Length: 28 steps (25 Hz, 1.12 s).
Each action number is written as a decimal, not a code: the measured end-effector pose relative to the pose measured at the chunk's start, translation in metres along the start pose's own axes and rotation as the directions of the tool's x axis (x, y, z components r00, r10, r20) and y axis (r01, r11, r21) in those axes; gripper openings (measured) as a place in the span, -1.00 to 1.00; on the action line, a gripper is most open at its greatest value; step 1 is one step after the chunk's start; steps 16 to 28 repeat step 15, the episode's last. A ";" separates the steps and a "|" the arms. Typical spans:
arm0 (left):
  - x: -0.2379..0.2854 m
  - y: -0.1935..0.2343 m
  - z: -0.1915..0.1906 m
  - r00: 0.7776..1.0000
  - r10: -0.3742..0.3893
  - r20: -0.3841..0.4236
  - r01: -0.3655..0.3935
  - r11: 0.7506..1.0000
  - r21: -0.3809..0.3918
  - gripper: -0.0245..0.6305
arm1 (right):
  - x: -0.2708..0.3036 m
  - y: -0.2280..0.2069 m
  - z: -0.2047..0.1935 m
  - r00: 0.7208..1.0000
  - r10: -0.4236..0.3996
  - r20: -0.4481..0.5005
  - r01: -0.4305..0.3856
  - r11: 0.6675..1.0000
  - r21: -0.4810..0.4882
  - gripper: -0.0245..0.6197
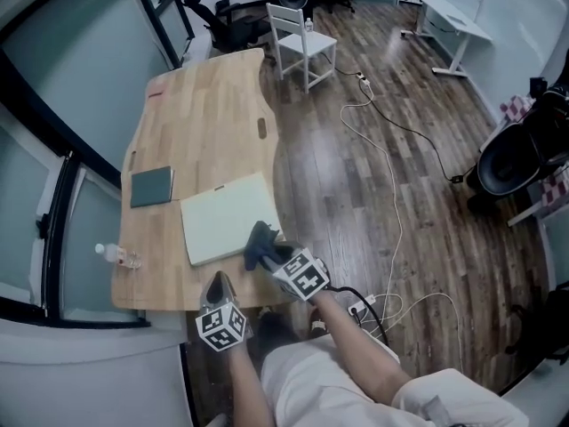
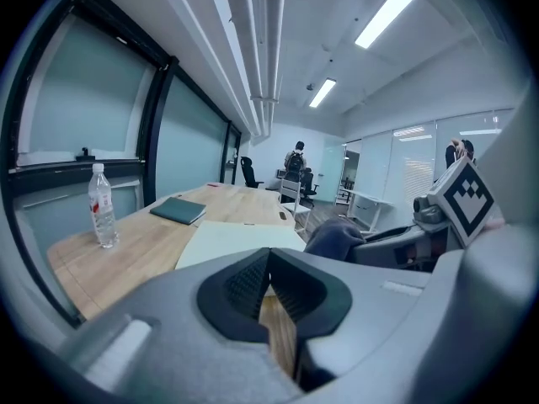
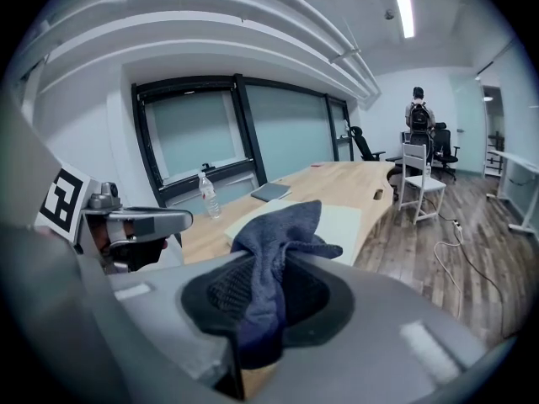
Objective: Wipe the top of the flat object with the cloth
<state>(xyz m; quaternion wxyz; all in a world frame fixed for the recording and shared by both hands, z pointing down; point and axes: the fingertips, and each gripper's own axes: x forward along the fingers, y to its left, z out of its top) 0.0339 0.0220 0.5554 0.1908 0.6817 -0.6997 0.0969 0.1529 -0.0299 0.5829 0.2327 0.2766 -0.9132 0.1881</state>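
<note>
Cloth [image 3: 282,242]: dark blue-grey, napped fabric, limp. It is bunched into a wad and pinched between the jaws of the right gripper [image 3: 265,305], with a loose tail flopping above the pads. I judge it light and soft, so it will likely drag and fold under sideways strokes. The pinch sits mid-bunch and looks deep enough to hold. In the head view the wad sits over the near right corner of the flat object [image 1: 229,218]; I cannot confirm contact.

Flat object: pale cream-green slab, thin, rectangular, matte and rigid-looking. It lies flat by the near right edge of the table [image 1: 204,105], which is light wood strip with rounded corners. My judgement is that it is light enough to skate on the wood when wiped, so bracing a corner may be needed.

Left gripper [image 2: 269,286]: jaws together, nothing between them. It is held at the table's near edge, just short of the slab's near left corner.
</note>
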 end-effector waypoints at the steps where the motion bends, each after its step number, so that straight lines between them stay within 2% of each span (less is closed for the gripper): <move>1: 0.000 -0.001 0.000 1.000 0.001 0.001 -0.001 1.000 0.003 -0.90 | -0.001 0.000 0.000 1.000 0.002 0.000 -0.002 1.000 -0.006 -0.68; 9: 0.004 -0.012 -0.005 1.000 0.002 -0.010 -0.001 1.000 0.024 -0.90 | -0.002 -0.003 -0.002 0.999 0.032 -0.004 -0.032 0.999 -0.038 -0.68; 28: 0.000 -0.013 -0.003 1.000 0.003 -0.010 -0.003 0.999 0.035 -0.90 | -0.005 -0.001 -0.001 0.999 0.039 -0.001 -0.039 0.998 -0.050 -0.68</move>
